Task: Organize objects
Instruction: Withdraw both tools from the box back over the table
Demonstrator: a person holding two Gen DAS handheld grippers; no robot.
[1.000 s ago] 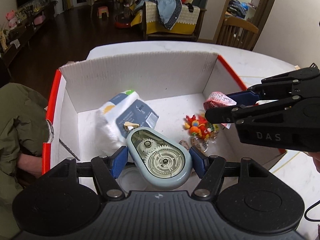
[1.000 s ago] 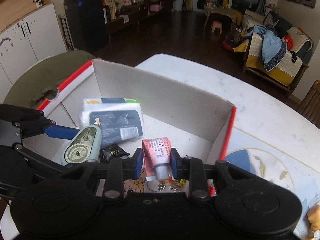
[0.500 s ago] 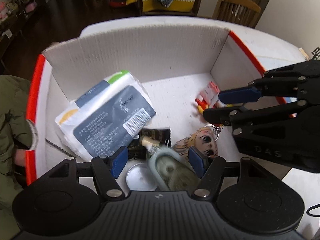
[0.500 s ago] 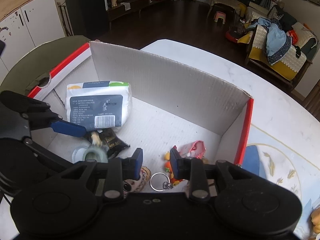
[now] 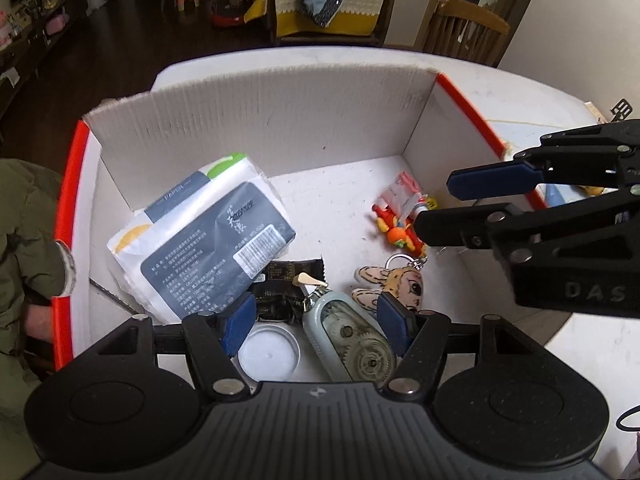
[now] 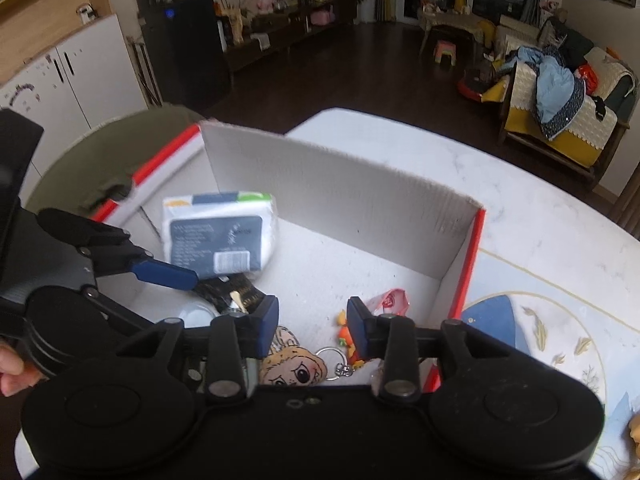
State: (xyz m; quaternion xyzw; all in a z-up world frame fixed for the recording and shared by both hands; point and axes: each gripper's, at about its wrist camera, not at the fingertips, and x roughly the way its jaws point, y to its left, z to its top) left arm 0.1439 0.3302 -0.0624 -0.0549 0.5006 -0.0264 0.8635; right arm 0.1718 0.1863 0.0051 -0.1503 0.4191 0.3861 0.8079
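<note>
We hold both grippers over the box (image 5: pixel 256 128): left gripper (image 5: pixel 318 322) spread, empty, above the dispenser (image 5: pixel 352 344), which points at the far wall; right gripper (image 6: pixel 313 330) opening, empty.

Bare floor of the box (image 5: pixel 332 184) lies at twelve o'clock; tissue pack (image 5: pixel 208 236) crowds ten, toys (image 5: pixel 400 220) two.

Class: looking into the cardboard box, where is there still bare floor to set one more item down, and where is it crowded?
Bare floor lies along the box's back wall, between the tissue pack and the pink tube. The near edge is crowded: tape dispenser, lid, black packet, keychain.
</note>
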